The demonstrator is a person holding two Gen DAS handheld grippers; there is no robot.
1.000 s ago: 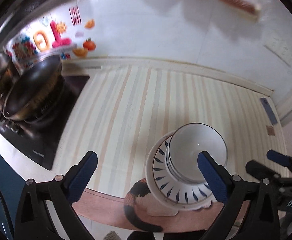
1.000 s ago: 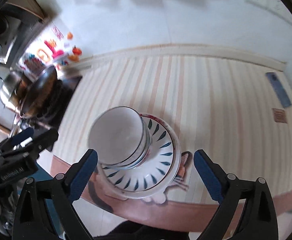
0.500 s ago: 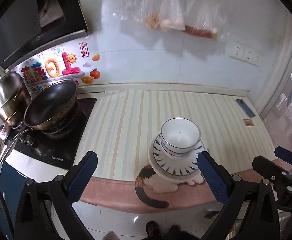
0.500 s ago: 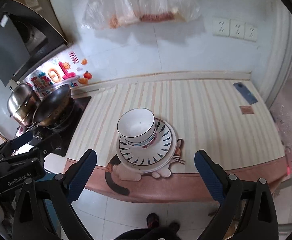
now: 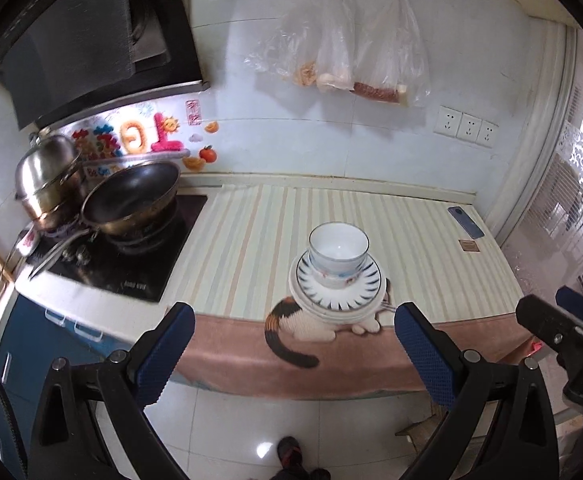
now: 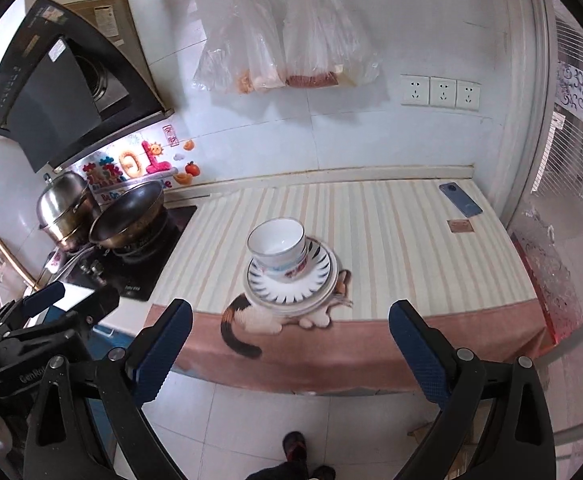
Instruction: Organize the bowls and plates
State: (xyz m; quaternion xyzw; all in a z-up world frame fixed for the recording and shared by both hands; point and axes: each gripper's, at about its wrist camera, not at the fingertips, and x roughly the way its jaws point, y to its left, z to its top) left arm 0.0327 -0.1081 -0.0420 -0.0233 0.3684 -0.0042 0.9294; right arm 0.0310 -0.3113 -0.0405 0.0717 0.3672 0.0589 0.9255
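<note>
Both grippers have pulled well back from the counter since a second ago: then the stack filled the lower frame between the blue pads, now it sits small at the centre, and floor tiles and a shoe show at the bottom edge. That retreat suggests the stacking is finished and the dishes are left standing on their own. The left gripper hangs with its jaws spread wide and nothing between them, and the right gripper is likewise released and empty. The white porcelain bowls with a thin dark rim sit nested, at least two by the rims showing, though the exact count is hard to tell. They rest on the white plates with blue leaf-stroke borders, apparently two or three stacked. The whole pile stands near the front edge of the striped counter mat, over its printed cat. One dark wok and one steel pot occupy the stove at left.
</note>
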